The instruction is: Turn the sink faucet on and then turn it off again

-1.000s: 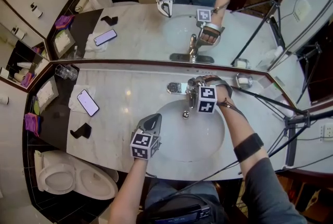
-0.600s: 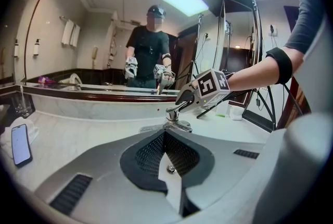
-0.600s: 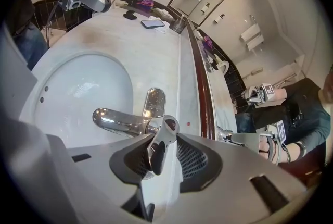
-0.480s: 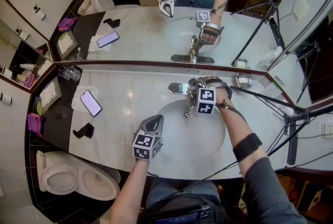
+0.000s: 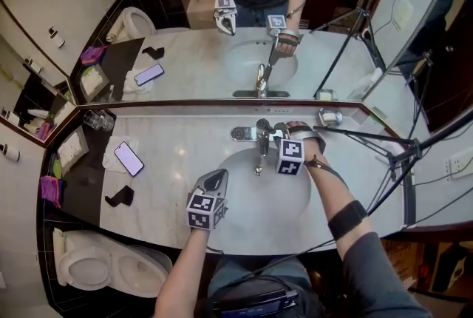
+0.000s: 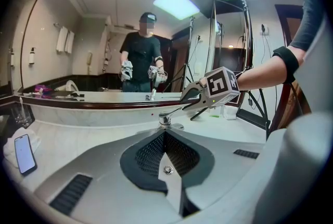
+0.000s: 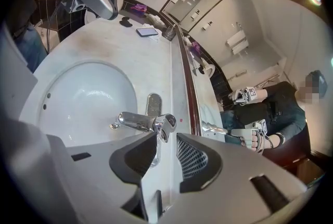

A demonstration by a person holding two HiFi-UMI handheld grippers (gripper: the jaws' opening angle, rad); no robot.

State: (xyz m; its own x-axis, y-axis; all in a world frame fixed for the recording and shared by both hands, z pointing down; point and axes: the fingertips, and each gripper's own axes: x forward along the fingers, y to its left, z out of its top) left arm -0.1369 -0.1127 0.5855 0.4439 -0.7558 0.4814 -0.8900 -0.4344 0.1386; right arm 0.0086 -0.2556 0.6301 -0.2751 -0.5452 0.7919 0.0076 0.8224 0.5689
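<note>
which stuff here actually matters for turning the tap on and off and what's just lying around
For the job:
- faucet
- its lever, between the right gripper's open jaws
- sink basin

Just lying about:
- phone
- glass
- black object
- small metal dish
- toilet
- left gripper, jaws shut, holding nothing

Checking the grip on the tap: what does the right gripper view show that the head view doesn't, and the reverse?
Only the right gripper view: the right claw has its jaws apart on either side of the faucet lever, with a gap beside the lever. Only the head view: the tripod to the right of the counter and a round chrome item by the mirror. Both: the faucet, the basin, the phone and the left claw.
</note>
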